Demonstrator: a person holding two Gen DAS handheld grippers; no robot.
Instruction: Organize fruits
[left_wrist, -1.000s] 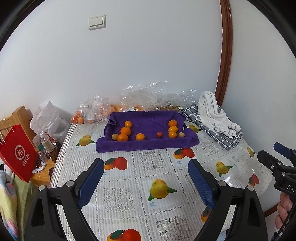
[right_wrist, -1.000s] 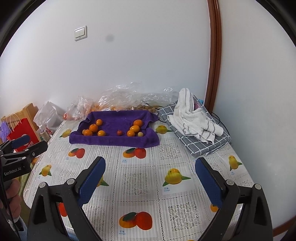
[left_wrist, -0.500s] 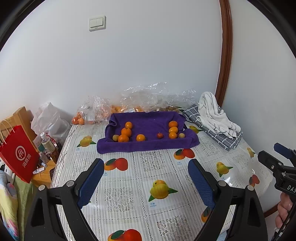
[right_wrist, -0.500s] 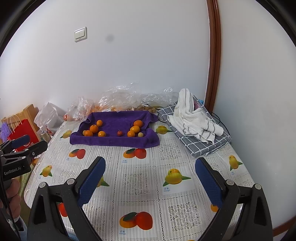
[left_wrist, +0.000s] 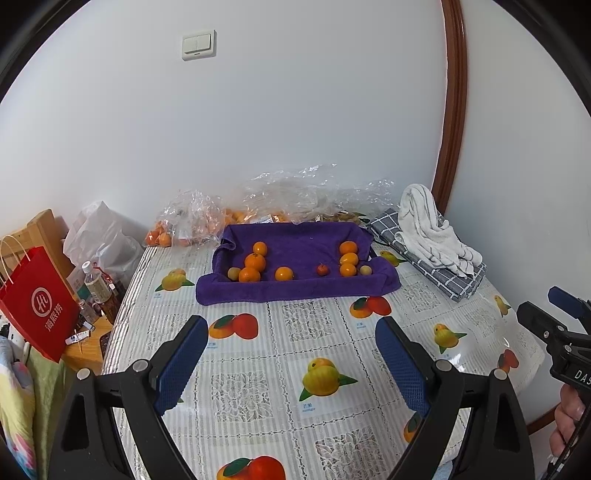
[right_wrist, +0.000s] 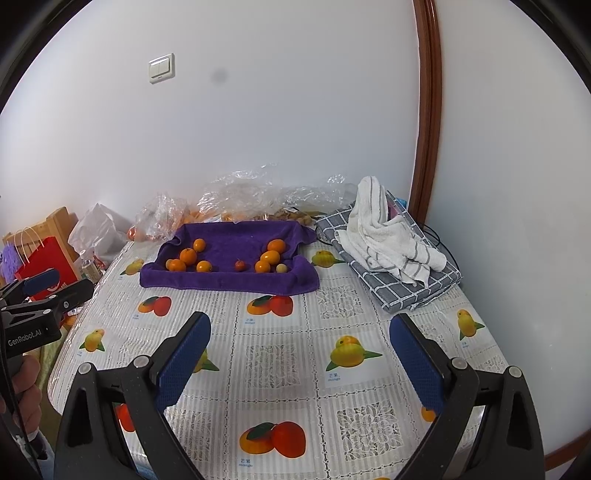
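Both sets of tongs stand wide apart and grip nothing: the left tongs (left_wrist: 288, 363) and the right tongs (right_wrist: 299, 363) hang above the near part of the counter (left_wrist: 258, 398), which wears a glossy fruit-print cover, well short of the fruit. Further back lies a purple towel (left_wrist: 295, 288) with its edges rolled up into a shallow nest; in it sit a left cluster of mandarins (left_wrist: 255, 261), a lone mandarin (left_wrist: 284, 273), a small red fruit (left_wrist: 322, 269), a right cluster (left_wrist: 348, 258) and two pale little fruits at either end (left_wrist: 365, 270). I judge the mandarins light, round and soft-skinned, apt to roll or bruise, so a gentle pinch across the widest part should suit; the red one is smaller and likelier to slip. Behind are clear plastic bags (left_wrist: 288, 199) holding more oranges, and to the right a white striped towel (right_wrist: 384, 236) on a checked grey cloth (right_wrist: 413, 288)
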